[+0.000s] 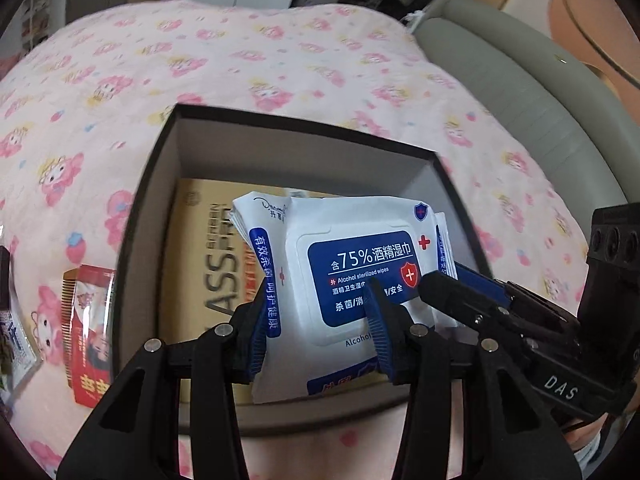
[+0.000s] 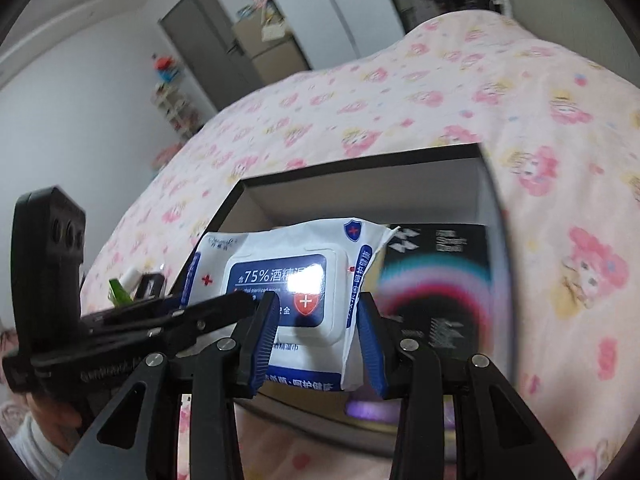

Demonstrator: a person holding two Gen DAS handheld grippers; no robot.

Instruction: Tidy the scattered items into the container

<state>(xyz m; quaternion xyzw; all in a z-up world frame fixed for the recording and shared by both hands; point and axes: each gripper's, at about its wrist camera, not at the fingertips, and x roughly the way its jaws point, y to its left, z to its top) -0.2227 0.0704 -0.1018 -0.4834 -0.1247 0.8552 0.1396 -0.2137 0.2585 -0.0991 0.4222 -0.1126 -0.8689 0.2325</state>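
1. My left gripper point(image 1: 318, 312) is clamped on the near-left part of a white-and-blue pack of alcohol wipes point(image 1: 352, 264); both blue pads press into the wrapper.
2. My right gripper point(image 2: 318, 328) is clamped on the same pack point(image 2: 288, 292), pads pinching its other end. In the left view the right gripper's fingers point(image 1: 444, 292) come in from the right side and meet the pack's edge.
3. The pack hangs level between both grippers, above the open dark-rimmed box point(image 1: 168, 160), label side up.
4. Inside the box: a tan carton point(image 1: 208, 264) lying flat at the left; a black box with a rainbow print point(image 2: 436, 276) at the right.
5. The container sits on a pink cartoon-print bedspread point(image 1: 240, 60).
6. Left of the container on the bedspread: a red sachet point(image 1: 90, 332) lying over a comb, and the edge of another packet point(image 1: 12, 336).
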